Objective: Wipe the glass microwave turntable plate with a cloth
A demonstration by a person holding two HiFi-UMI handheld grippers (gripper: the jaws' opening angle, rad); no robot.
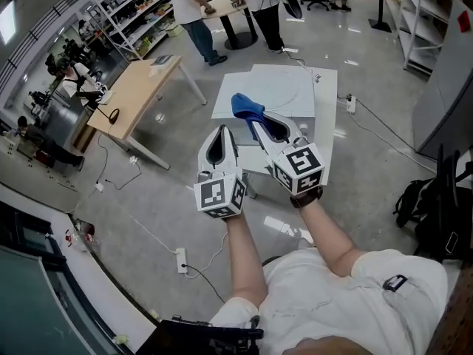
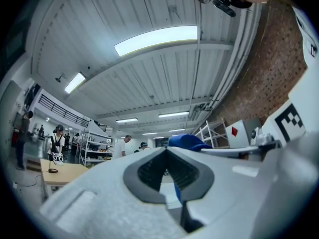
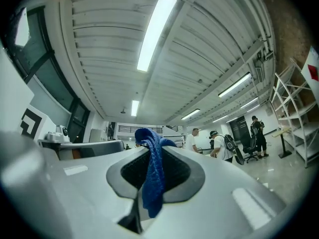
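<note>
Cloth blue, knitted, pinched in right tongs.

Open lab: shelving racks, workbench.

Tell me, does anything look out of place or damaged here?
Nothing looks spilled or broken. Only the blue cloth looks untidy: the right gripper pinches it in a bunch, and one end droops down between the jaws.

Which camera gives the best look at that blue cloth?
The right gripper view: the blue cloth hangs close-up, clamped in the right gripper. The head view shows it small and distant; the left gripper view catches only a blue lump.
</note>
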